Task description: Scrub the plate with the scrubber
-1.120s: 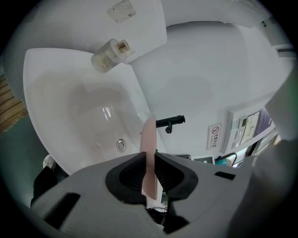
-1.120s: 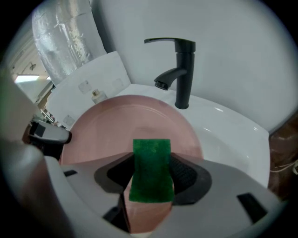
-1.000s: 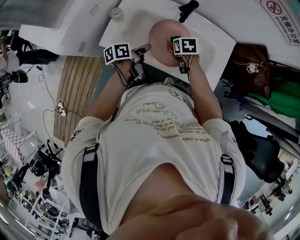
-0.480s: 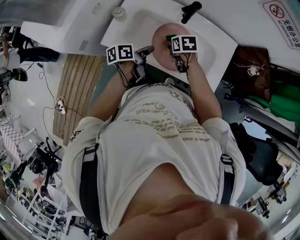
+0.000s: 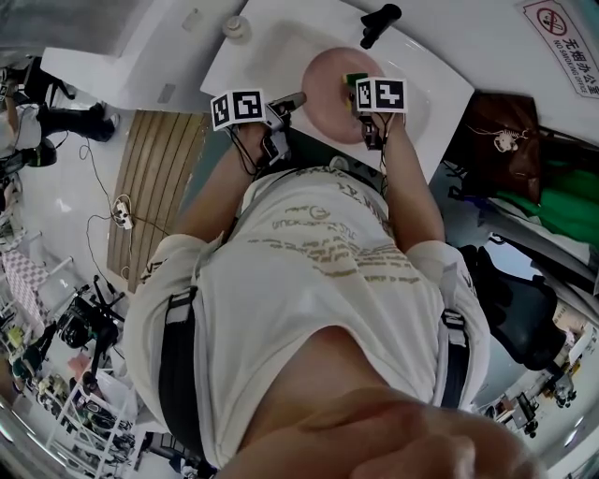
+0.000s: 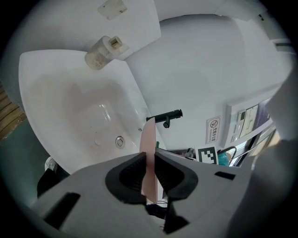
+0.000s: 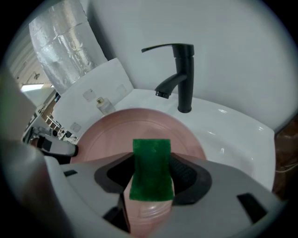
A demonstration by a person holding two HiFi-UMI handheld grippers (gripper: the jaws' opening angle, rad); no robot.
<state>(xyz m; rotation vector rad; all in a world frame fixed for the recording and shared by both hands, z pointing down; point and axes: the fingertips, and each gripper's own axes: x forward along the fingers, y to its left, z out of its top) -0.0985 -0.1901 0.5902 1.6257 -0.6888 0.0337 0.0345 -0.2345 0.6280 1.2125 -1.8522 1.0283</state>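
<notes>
A pink plate [image 5: 328, 75] is held tilted over the white sink [image 5: 271, 42]. My left gripper [image 5: 292, 97] is shut on the plate's near left rim. In the left gripper view the plate [image 6: 149, 148] shows edge-on, pinched between the pads of the left gripper [image 6: 149, 173]. My right gripper [image 5: 360, 89] is shut on a green scrubber [image 5: 354, 80], which lies against the right part of the plate's face. In the right gripper view the scrubber [image 7: 150, 169] stands between the pads of the right gripper [image 7: 151, 175], over the plate [image 7: 121, 132].
A black faucet [image 5: 377, 21] [image 7: 179, 74] stands at the sink's back edge, just beyond the plate. A clear soap bottle [image 5: 234, 26] [image 6: 102, 52] sits on the sink's left corner. The drain [image 6: 119, 141] lies in the basin. A brown bag [image 5: 505, 131] hangs to the right.
My right gripper with the scrubber slid left across the plate's face, then back to the right side. The left gripper and the plate have hardly moved.
</notes>
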